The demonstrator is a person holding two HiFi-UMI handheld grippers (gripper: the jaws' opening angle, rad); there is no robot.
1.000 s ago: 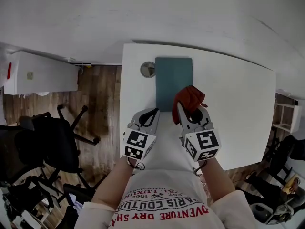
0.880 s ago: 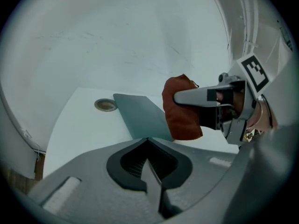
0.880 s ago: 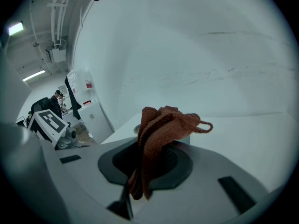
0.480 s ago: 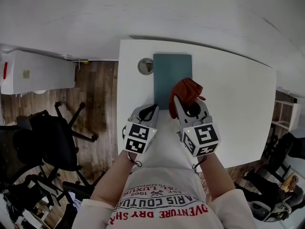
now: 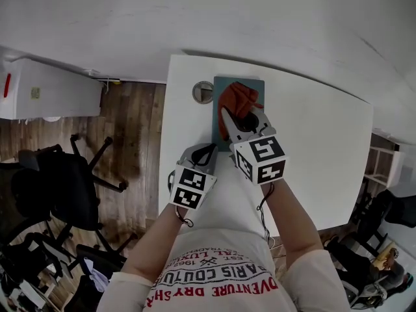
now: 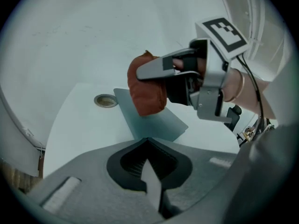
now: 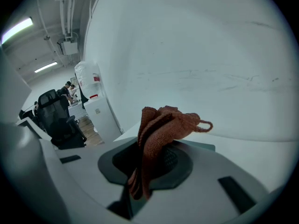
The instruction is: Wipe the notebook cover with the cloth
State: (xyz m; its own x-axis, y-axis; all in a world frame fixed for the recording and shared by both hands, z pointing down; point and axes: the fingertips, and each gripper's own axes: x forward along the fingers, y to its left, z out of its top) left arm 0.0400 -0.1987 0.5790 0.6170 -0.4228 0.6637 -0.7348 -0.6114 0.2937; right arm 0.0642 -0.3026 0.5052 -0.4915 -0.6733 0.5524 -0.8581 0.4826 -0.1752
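Observation:
A teal notebook [image 5: 221, 135] lies on the white table [image 5: 312, 148] near its far left side. My right gripper [image 5: 240, 117] is over the notebook, shut on a bunched rust-red cloth [image 5: 236, 101] that covers the notebook's far half. From the left gripper view the cloth [image 6: 147, 90] hangs from the right gripper [image 6: 187, 73] just above the notebook [image 6: 152, 120]; whether they touch is unclear. In the right gripper view the cloth [image 7: 161, 134] is pinched in the jaws. My left gripper [image 5: 209, 151] is shut and empty at the notebook's near left corner.
A round metal disc [image 5: 202, 92] is set in the table just left of the notebook. The table's left edge drops to a wooden floor with office chairs [image 5: 65, 194] and a white cabinet [image 5: 52, 96]. A white wall stands behind the table.
My right gripper has moved away from me with the cloth, from the notebook's near edge to its far half. The left gripper has stayed about where it was.

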